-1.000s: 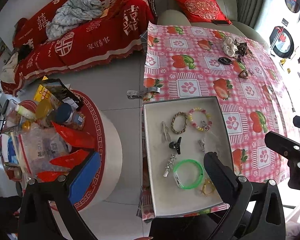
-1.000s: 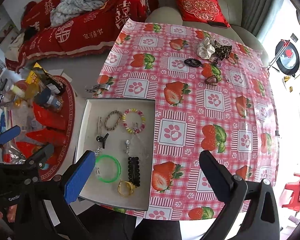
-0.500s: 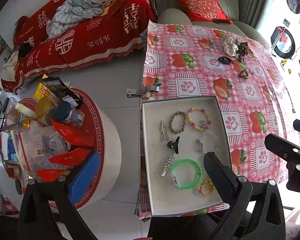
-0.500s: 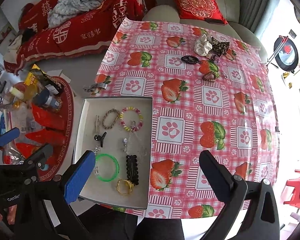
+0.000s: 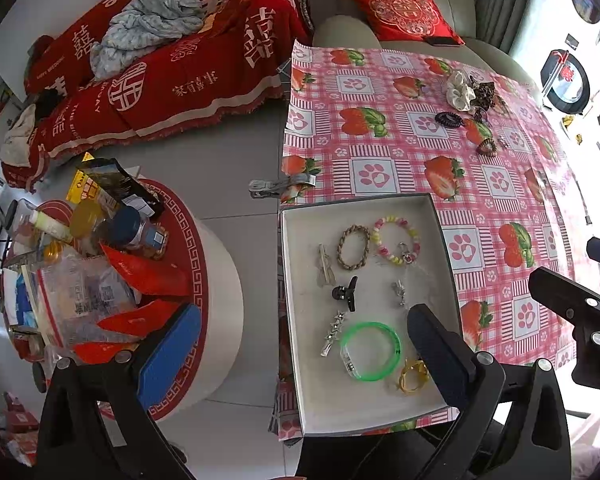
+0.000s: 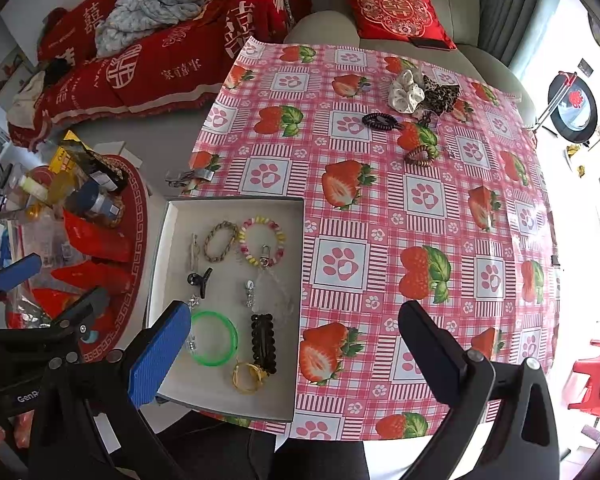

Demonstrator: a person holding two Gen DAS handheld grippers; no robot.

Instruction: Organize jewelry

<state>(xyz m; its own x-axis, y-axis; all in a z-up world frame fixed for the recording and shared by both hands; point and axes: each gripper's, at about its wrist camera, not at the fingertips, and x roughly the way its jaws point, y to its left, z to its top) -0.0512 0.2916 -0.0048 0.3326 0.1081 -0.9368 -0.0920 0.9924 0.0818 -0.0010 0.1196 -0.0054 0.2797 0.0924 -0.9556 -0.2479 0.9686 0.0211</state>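
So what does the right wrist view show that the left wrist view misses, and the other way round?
Only the right wrist view shows the black beaded hair clip in the white shallow tray; in the left view a finger of the left tongs hides that spot. Only the left view shows the whole round red-topped stool. Both show the green plastic bangle, the white fabric scrunchie and open tongs.
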